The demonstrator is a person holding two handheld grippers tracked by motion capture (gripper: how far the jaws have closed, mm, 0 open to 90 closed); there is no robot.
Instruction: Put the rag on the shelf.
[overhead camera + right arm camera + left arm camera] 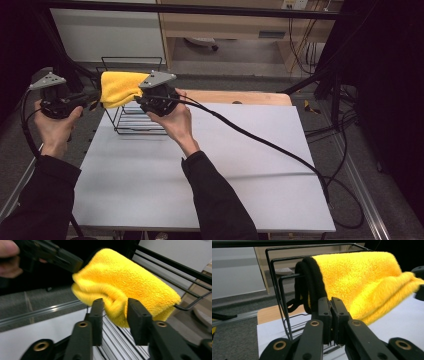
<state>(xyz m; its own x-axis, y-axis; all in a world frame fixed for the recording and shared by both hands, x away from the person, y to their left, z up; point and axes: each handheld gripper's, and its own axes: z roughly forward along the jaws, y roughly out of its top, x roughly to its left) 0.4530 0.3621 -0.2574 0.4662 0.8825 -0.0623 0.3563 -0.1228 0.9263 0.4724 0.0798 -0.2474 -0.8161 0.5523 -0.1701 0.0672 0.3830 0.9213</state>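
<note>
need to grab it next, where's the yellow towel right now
The yellow towel hangs over the top of the black wire rack at the table's far left in the high view, between the left gripper and the right gripper.

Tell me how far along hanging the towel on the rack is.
Done: the towel is draped over the rack. In hand: the left gripper pinches its black edge; the right gripper straddles a fold, jaws parted. Left: letting go and backing both away.
</note>
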